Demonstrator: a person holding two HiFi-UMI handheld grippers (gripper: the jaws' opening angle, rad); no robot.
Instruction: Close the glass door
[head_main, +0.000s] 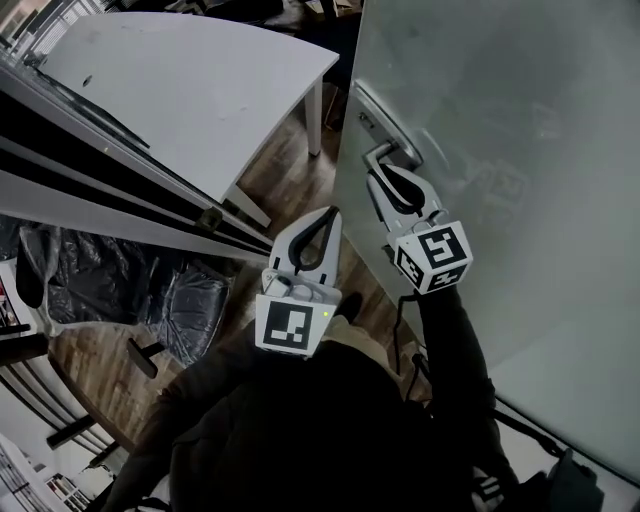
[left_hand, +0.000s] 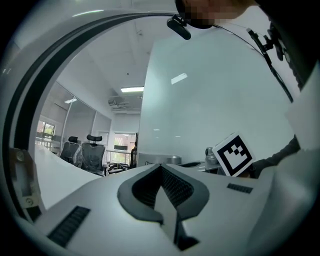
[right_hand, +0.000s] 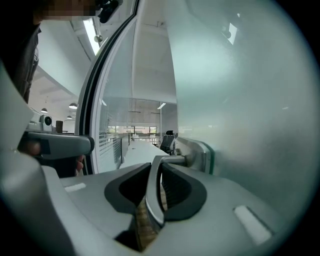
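The tall frosted pale-green glass door (head_main: 520, 120) stands upright, filling the head view from 12 to 4 o'clock. Its silver metal lever handle (head_main: 388, 152), set near the door's edge at 1 o'clock, sits clamped between the jaws of the right gripper (head_main: 384, 172).

This is an office. A frosted glass door (head_main: 500, 150) opens onto a room with wood-plank floor (head_main: 290, 170) and a long white tabletop (head_main: 200, 80). High-backed swivel chairs (left_hand: 92, 155) stand by the windows, glass partition walls (right_hand: 117, 125) line a corridor, and flat light panels (left_hand: 132, 89) sit in the ceiling.
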